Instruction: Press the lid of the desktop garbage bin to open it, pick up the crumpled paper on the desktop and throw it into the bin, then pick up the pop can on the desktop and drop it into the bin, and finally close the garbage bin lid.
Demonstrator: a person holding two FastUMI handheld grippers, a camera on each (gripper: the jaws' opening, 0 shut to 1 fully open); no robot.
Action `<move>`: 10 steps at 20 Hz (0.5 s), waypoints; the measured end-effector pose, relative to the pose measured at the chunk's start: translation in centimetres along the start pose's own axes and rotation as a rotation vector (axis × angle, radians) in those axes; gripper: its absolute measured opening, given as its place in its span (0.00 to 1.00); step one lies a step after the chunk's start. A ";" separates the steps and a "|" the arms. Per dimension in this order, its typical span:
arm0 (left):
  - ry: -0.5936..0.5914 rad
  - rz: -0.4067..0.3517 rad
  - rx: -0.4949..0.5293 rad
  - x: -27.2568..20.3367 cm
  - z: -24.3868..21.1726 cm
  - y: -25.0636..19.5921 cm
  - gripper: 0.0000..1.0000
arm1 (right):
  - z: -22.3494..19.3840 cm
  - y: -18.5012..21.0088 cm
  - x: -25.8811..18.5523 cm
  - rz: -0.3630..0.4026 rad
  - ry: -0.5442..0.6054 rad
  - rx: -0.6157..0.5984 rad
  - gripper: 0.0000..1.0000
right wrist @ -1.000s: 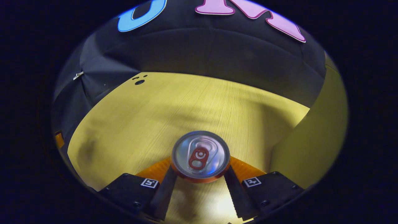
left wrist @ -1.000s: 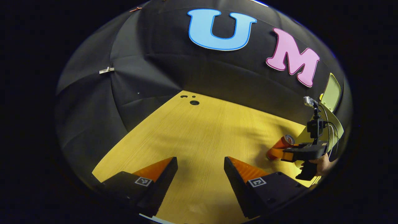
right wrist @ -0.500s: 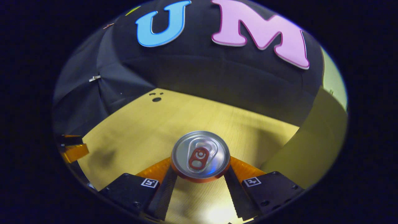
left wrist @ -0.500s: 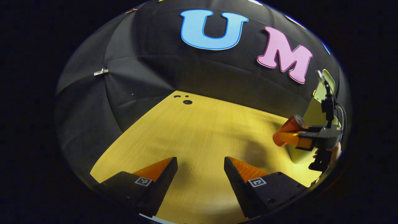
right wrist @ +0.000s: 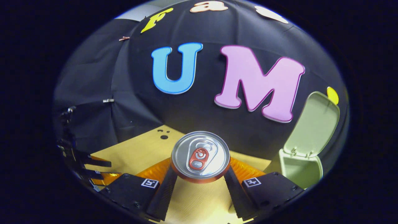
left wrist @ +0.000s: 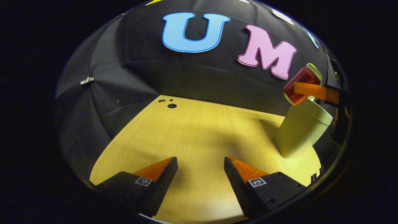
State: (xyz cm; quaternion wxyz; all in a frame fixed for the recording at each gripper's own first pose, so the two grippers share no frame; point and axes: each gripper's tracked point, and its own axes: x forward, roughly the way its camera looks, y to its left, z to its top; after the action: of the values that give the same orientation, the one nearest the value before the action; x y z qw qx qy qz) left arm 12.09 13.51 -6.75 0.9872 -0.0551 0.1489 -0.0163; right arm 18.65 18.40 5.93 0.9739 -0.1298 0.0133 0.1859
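Observation:
My right gripper is shut on a red pop can, whose silver top faces the camera. It holds the can in the air, above and just left of the pale green garbage bin, whose lid stands open. In the left gripper view the same can hangs over the bin at the far right, with the right gripper around it. My left gripper hovers open over the wooden desktop with nothing between its fingers.
Small round holes mark the desktop's far corner. The black cloth wall runs along the back and left. In the right gripper view the left gripper sits low at the left edge.
The right gripper has lifted the can from the desktop up to the height of the bin's open mouth. The left gripper has stayed open, turning slightly.

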 end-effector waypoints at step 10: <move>-0.031 -0.029 0.082 -0.6 1.0 -5.2 0.96 | 3.5 -13.4 -7.3 -0.195 -0.118 0.074 0.83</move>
State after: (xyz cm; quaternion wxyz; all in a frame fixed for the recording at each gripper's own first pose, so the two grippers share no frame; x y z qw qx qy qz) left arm 11.70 8.53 -5.00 0.9905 -0.0172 0.1320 -0.0356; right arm 16.73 4.64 13.14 0.9905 -0.0835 -0.0497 0.0969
